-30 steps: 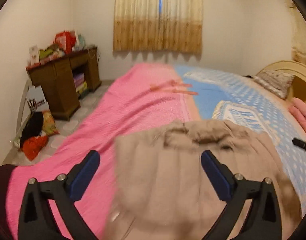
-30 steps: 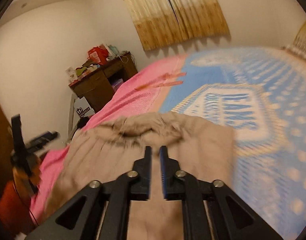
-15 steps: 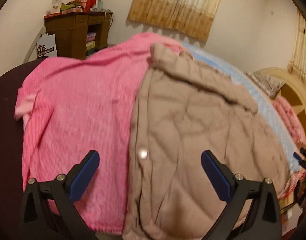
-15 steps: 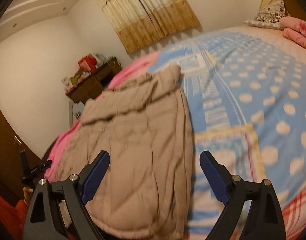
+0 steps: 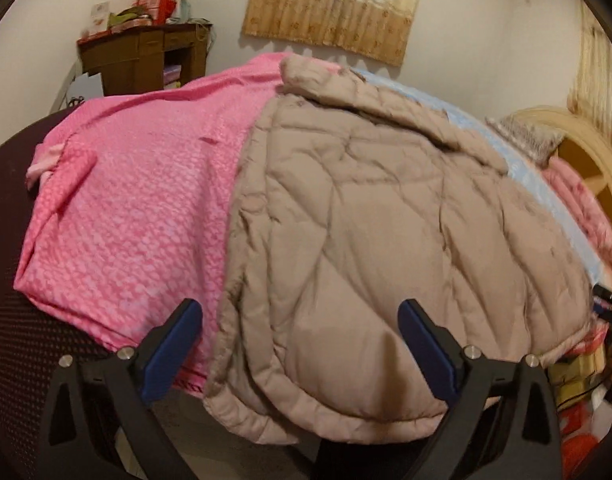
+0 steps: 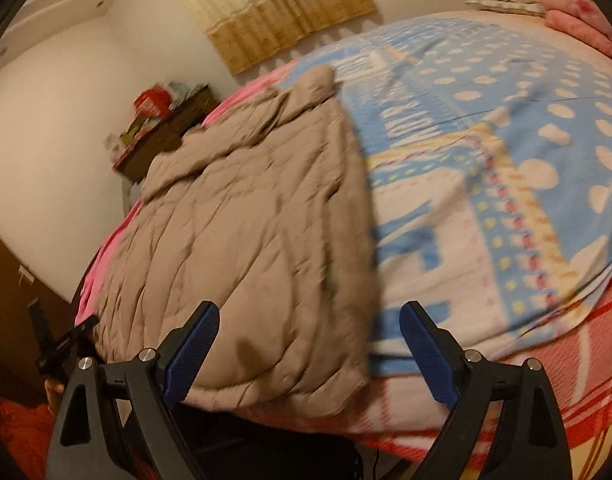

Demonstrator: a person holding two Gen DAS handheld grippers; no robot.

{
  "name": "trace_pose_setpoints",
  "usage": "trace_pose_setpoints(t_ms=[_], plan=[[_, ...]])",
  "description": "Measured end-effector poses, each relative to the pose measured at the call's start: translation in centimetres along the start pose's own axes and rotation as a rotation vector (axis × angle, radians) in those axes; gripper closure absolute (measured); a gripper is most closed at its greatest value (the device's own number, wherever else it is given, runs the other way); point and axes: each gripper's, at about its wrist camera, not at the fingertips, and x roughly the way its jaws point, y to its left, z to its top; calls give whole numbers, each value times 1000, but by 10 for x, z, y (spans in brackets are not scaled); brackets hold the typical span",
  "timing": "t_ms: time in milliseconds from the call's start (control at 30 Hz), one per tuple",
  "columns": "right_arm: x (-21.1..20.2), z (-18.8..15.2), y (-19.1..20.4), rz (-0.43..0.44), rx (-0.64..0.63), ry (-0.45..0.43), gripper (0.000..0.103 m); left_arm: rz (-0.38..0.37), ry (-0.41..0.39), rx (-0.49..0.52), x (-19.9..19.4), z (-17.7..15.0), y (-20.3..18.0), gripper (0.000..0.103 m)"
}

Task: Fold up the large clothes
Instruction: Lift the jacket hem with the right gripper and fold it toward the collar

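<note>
The left tool [image 5: 299, 344] is wide open and holds nothing. The right tool [image 6: 310, 342] is wide open too; its jaws have just been opening, with nothing between them. The tan puffy coat [image 5: 386, 232] lies flat on the bed [image 6: 506, 360], right in front of both tools. It runs long, from its bottom hem at the near bed edge up to its collar far away. The left tool faces the coat's left edge, over the pink blanket [image 5: 137, 208]. The right tool faces the coat's right edge, by the blue dotted blanket [image 6: 506, 120]. Nothing is in the way. A brown desk [image 5: 145, 56] stands well apart.
</note>
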Motion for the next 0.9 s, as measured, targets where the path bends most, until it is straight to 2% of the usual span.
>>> trace_pose_setpoints(t_ms=[100,133,200,233,267,333,400,433,467,500,600,667,733,767,833,900], plan=[[8,-4,14,-23,-70,29,11,-6,7,32,3,-3,-9,3],[12,-4,17,-34,-86,37,13,-34,22,23,5,-4,-11,3],[18,-3,19,-51,-100,54,33,-93,56,-41,12,-6,-6,6],[21,-3,19,-44,-99,73,51,-136,77,-101,16,-9,-2,9],[20,-4,19,-27,-92,84,64,-155,87,-127,18,-11,0,15],[19,-3,14,24,-55,97,73,-169,84,-156,17,-13,4,25],[18,-1,8,62,-16,103,78,-179,82,-176,15,-14,10,50],[16,1,6,95,16,99,80,-185,80,-197,13,-12,15,58],[15,4,4,128,45,94,82,-194,76,-213,11,-11,18,73],[12,6,3,167,72,83,83,-207,71,-230,9,-9,21,82],[0,20,7,293,114,27,84,-259,34,-248,-3,3,21,91],[-4,30,13,360,129,-7,85,-276,-6,-220,-13,16,14,91],[-5,42,21,408,131,-30,85,-257,-33,-179,-19,29,5,91],[-4,48,24,413,124,-31,85,-241,-40,-164,-21,34,2,88],[-1,55,33,392,87,-25,85,-208,-41,-134,-22,44,1,73],[3,60,37,393,83,-21,85,-176,-41,-123,-24,46,6,35]])
